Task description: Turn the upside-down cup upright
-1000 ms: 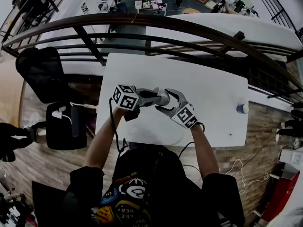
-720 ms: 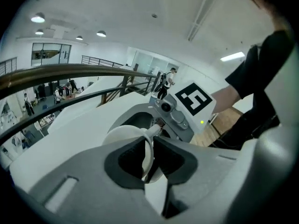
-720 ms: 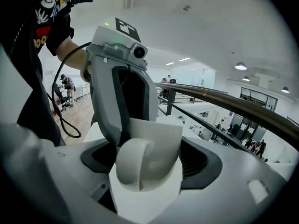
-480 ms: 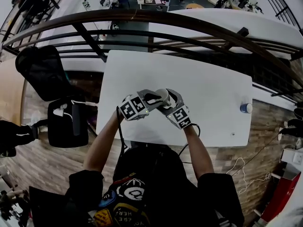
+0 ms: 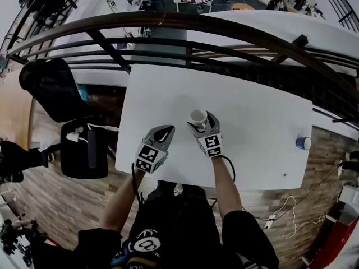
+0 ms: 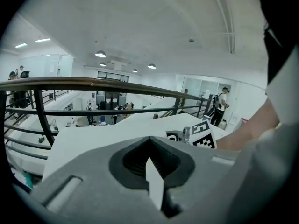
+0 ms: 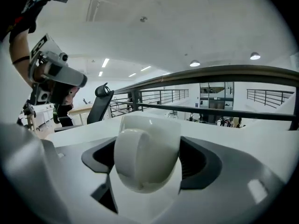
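The white cup [image 5: 197, 116] is over the white table [image 5: 252, 111] with its mouth facing up. My right gripper [image 5: 202, 123] is shut on it from the near side. In the right gripper view the cup [image 7: 147, 148] fills the gap between the jaws, its handle turned toward the camera. Whether its base touches the table I cannot tell. My left gripper [image 5: 166, 131] is apart from the cup, to its left, shut with nothing in it. In the left gripper view the jaws [image 6: 150, 144] meet, and the right gripper's marker cube [image 6: 203, 135] shows beyond them.
A small blue-topped object [image 5: 303, 143] stands at the table's right edge. A black office chair [image 5: 53, 88] is left of the table. A dark curved railing [image 5: 168, 24] runs behind the far edge. The person's arms reach in from the near edge.
Both grippers were at the cup, raised. The left one has let go, shut and pulled back to the left. The right one has come down with the cup, mouth now up.
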